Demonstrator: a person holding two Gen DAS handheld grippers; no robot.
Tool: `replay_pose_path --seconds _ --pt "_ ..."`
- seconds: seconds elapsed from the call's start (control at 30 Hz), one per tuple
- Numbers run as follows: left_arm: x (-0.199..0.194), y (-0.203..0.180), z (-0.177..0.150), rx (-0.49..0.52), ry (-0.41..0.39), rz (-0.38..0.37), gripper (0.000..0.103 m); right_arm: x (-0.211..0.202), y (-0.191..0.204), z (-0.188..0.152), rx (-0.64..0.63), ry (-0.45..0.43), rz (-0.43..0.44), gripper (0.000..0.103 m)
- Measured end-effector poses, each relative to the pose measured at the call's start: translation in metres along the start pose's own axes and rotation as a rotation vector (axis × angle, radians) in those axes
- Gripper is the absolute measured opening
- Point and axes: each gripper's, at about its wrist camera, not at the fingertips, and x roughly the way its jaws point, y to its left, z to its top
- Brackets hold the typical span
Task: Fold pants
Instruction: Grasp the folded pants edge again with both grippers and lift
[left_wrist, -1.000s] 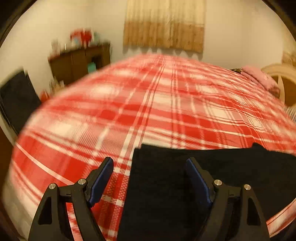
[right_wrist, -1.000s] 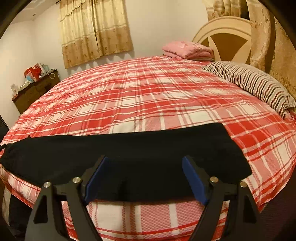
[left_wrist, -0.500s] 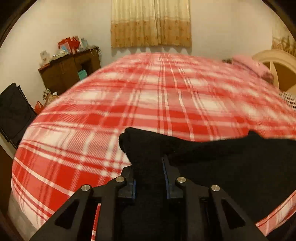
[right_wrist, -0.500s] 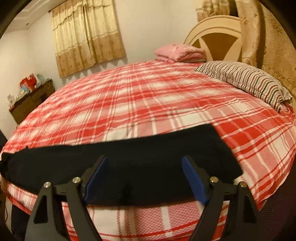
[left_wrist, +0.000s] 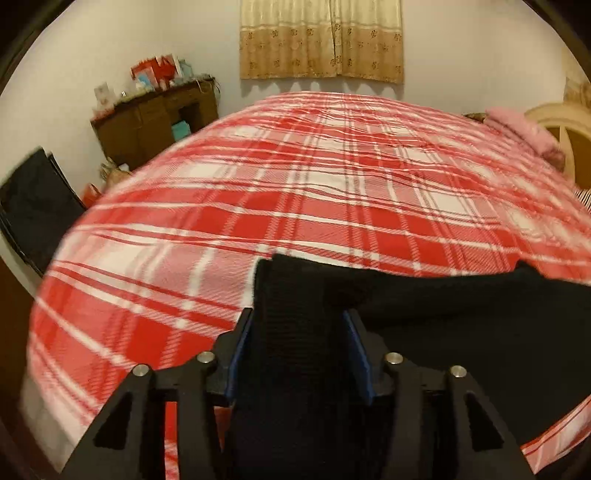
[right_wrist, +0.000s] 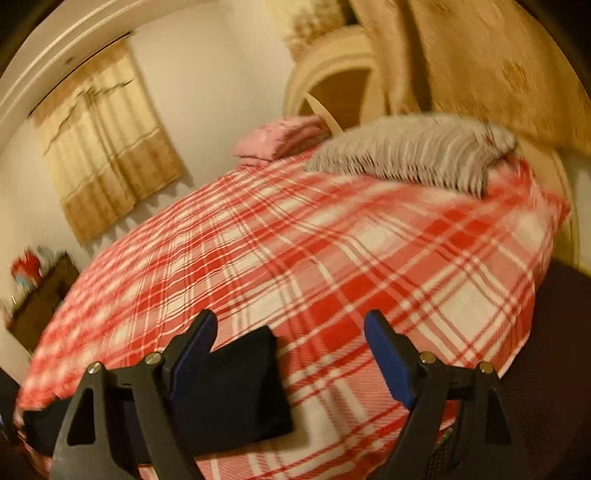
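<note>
The left gripper (left_wrist: 297, 343) pinched the black pants (left_wrist: 461, 310) at the plaid bed's (left_wrist: 295, 192) near edge; the right gripper (right_wrist: 291, 354) was spread.

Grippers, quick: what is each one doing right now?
Left gripper: jaws shut on the black pants.
Right gripper: jaws open, holding nothing.

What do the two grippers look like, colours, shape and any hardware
Both match. The left gripper and right gripper each have two matte black plastic jaws with triangular cut-outs, flat blue pads on the inner faces, and round silver bolt heads on top. No cables, markings or sleeves show.
</note>
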Motion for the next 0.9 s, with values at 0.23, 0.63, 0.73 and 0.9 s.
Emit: replay_pose_path --seconds 0.23,0.63,0.73,0.9 --pt "-0.05 -0.014 -0.008 0.01 -0.12 -0.021 0.063 0.008 0.005 -0.026 -0.07 0.174 0.062 0.058" --pt "-0.053 -0.213 -0.026 0.279 -0.05 -0.433 0.065 -0.001 0.016 -0.013 -0.151 0.156 0.03 0.056" --pt "-0.047 -0.249 -0.029 0.316 -0.036 -0.476 0.065 0.014 0.032 -0.001 -0.176 0.152 0.053 0.056" --pt "-0.028 -0.274 -0.044 0.313 -0.003 -0.475 0.067 0.073 0.05 -0.006 -0.232 0.29 0.014 0.036"
